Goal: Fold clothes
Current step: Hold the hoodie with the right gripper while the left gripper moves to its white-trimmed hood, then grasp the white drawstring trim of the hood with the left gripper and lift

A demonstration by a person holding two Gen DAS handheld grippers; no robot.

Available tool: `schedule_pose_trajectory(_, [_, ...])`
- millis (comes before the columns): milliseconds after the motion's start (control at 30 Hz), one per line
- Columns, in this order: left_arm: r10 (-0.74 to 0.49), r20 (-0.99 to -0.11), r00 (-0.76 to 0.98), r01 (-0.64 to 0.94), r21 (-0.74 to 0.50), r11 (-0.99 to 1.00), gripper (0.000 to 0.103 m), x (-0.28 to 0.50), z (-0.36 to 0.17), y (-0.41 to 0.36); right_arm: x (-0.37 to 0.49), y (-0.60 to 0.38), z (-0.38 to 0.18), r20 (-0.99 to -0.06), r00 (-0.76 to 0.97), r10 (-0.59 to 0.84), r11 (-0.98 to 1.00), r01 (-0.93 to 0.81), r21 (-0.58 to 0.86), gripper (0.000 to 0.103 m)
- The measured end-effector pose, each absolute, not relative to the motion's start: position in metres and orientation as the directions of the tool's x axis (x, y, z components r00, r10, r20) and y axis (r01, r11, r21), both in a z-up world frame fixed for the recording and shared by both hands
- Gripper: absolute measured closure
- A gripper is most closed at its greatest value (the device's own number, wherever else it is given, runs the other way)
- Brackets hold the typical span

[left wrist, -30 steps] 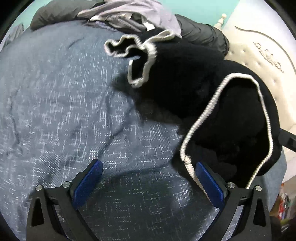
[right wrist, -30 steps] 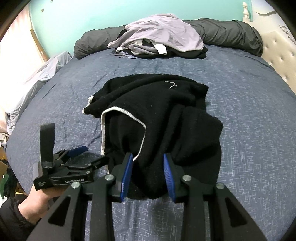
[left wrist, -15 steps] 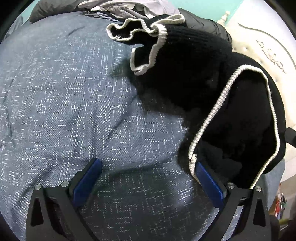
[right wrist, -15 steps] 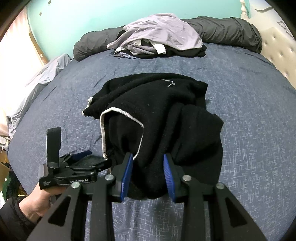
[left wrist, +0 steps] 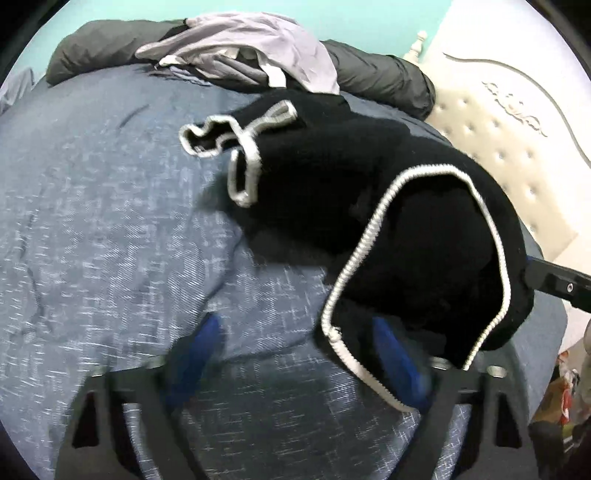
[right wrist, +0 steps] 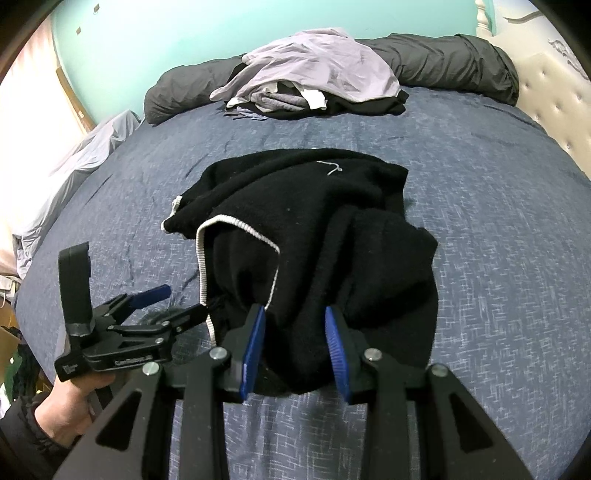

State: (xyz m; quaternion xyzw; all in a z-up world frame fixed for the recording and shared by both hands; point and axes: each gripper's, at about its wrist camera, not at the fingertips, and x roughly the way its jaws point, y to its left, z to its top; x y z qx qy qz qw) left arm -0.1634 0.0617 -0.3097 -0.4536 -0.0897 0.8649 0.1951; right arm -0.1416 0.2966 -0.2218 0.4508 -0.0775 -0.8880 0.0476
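— Two black grippers with blue finger pads are at work on the near edge of the bed. What is each doing?

— Nearest in the right wrist view, the right gripper (right wrist: 295, 343) is clenched on a thick bunch of the black knit sweater with white ribbed trim (right wrist: 317, 236); the fabric fills the gap between both pads and hangs a little below them. The left gripper (left wrist: 299, 362) has its jaws spread wide, gripping nothing. In its own view it is blurred, but one pad sits over bare bedding and the other lies just under the white-trimmed edge of the sweater.

— And seen from the right side?

— The left gripper (right wrist: 166, 306) sits low at the near left, held by a hand (right wrist: 70, 413) in a dark sleeve, its fingers pointing toward the trimmed opening of the sweater, just beside it.

— Where does the sweater lie?

— Crumpled in the middle of the dark blue bedspread with a white crosshatch pattern (right wrist: 498, 258), its near end lifted in the right gripper, the rest spreading away from it. A ruffled white-edged cuff (left wrist: 236, 147) sticks out on the far left in the left wrist view.

— Beyond that?

— Well apart, at the far side, a heap of clothes topped by a pale lilac garment (right wrist: 317, 70) rests against a long rolled dark grey duvet (right wrist: 461, 62). A cream tufted headboard (right wrist: 554, 92) stands at the right, against a turquoise wall (right wrist: 221, 26).
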Motion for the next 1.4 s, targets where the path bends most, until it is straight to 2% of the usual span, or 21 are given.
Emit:
schedule_pose_trajectory(100, [0.447,-0.749,-0.49,-0.267,-0.36,-0.894,0.039,-0.166,-0.317,0.066,-0.141,0.297,-0.221,-0.793,-0.59,-0.155,-0.983,0.014,0.182,0.069])
schedule_pose_trajectory(233, [0.467,-0.744,-0.478,-0.277,-0.376,-0.884,0.044,-0.179,-0.321,0.063,-0.142,0.298,-0.221,-0.792,-0.59,-0.157,-0.983,0.015,0.184,0.069])
schedule_pose_trajectory(300, [0.475,-0.74,-0.476,-0.284,-0.382,-0.879,0.054,-0.181,-0.321,0.064,-0.142,0.298,-0.221,-0.791,-0.591,-0.158,-0.983,0.016,0.185,0.069])
schedule_pose_trajectory(367, [0.48,-0.737,-0.476,-0.287,-0.386,-0.877,0.056,-0.181,-0.322,0.066,-0.142,0.298,-0.221,-0.792,-0.589,-0.158,-0.983,0.016,0.185,0.069])
schedule_pose_trajectory(433, [0.486,-0.734,-0.475,-0.291,-0.39,-0.874,0.069,-0.181,-0.322,0.067,-0.142,0.299,-0.221,-0.792,-0.589,-0.157,-0.983,0.015,0.184,0.069])
schedule_pose_trajectory(500, [0.491,-0.73,-0.475,-0.295,-0.394,-0.871,0.071,-0.181,-0.323,0.068,-0.142,0.299,-0.22,-0.793,-0.59,-0.156,-0.983,0.014,0.183,0.069])
schedule_pose_trajectory(533, [0.494,-0.728,-0.475,-0.297,-0.396,-0.869,0.078,-0.181,-0.323,0.069,-0.142,0.299,-0.22,-0.793,-0.59,-0.155,-0.983,0.014,0.182,0.069])
schedule_pose_trajectory(667, [0.508,-0.723,-0.468,-0.3,-0.41,-0.861,0.081,-0.181,-0.326,0.07,-0.143,0.3,-0.22,-0.794,-0.59,-0.147,-0.985,0.01,0.175,0.069])
schedule_pose_trajectory(1033, [0.539,-0.722,-0.433,-0.301,-0.448,-0.842,0.081,-0.184,-0.334,0.074,-0.139,0.302,-0.214,-0.796,-0.6,-0.078,-0.993,-0.021,0.113,0.069])
schedule_pose_trajectory(1067, [0.541,-0.722,-0.432,-0.305,-0.448,-0.841,0.081,-0.183,-0.335,0.074,-0.139,0.302,-0.213,-0.797,-0.6,-0.071,-0.994,-0.025,0.107,0.068])
schedule_pose_trajectory(1133, [0.543,-0.718,-0.435,-0.307,-0.449,-0.839,0.082,-0.182,-0.333,0.074,-0.14,0.296,-0.213,-0.806,-0.586,-0.078,-0.994,-0.016,0.108,0.054])
schedule_pose_trajectory(1200, [0.546,-0.713,-0.44,-0.311,-0.449,-0.837,0.088,-0.181,-0.332,0.073,-0.143,0.286,-0.216,-0.817,-0.573,-0.061,-0.997,-0.01,0.082,0.048])
schedule_pose_trajectory(1367, [0.554,-0.701,-0.449,-0.332,-0.445,-0.832,0.091,-0.177,-0.327,0.072,-0.153,0.268,-0.233,-0.847,-0.532,-0.013,-1.0,0.023,0.001,0.046])
schedule_pose_trajectory(1400, [0.556,-0.698,-0.451,-0.337,-0.444,-0.83,0.091,-0.176,-0.326,0.072,-0.154,0.272,-0.235,-0.845,-0.534,-0.015,-1.0,0.014,0.009,0.05])
